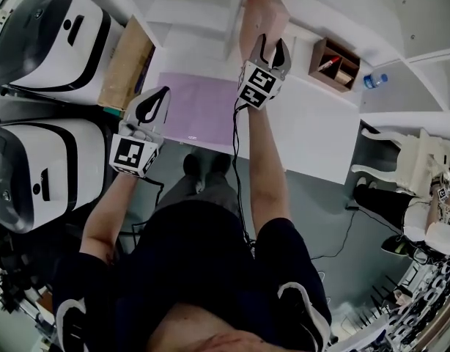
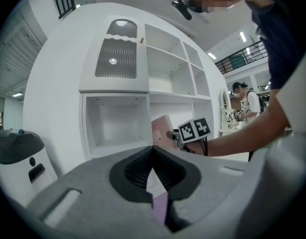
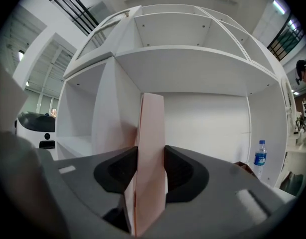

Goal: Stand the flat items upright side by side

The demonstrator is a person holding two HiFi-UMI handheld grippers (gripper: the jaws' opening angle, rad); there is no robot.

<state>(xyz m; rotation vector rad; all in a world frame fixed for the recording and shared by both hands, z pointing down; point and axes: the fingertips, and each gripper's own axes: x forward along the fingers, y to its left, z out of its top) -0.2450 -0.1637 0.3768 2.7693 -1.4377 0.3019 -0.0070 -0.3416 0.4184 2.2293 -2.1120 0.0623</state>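
Gripping the pink flat item (image 3: 152, 128) by its near edge, the right gripper (image 1: 273, 50) has its jaws part open, with both pads pressed on the item's two faces. The item stands upright on its edge, pushed into a lower compartment of the white shelf unit (image 3: 193, 59). It is just right of a vertical divider (image 3: 124, 108); whether it touches that panel cannot be told. A shelf board runs across close above its top edge.

The left gripper (image 1: 157, 100) has its jaws fully together with nothing between them. It hovers at the near left corner of the purple flat item (image 1: 199, 108), which lies flat on the white counter (image 1: 320, 127) in front of the shelf. That item is near and to the left of the pink one, and a strip of it shows under the shut jaws in the left gripper view.

To the right of the pink item, on the same counter, sits an open wooden box (image 1: 333, 63) with something red inside. A water bottle (image 1: 374, 81) with a blue cap is farther right again. A black cable (image 1: 234, 145) trails from the right gripper across the purple item's right edge.

At the left, two white-and-black machines (image 1: 56, 35) stand one beyond the other, and a brown board (image 1: 126, 64) leans between them and the shelf unit. A white ornate chair (image 1: 408, 156) stands well off to the right.
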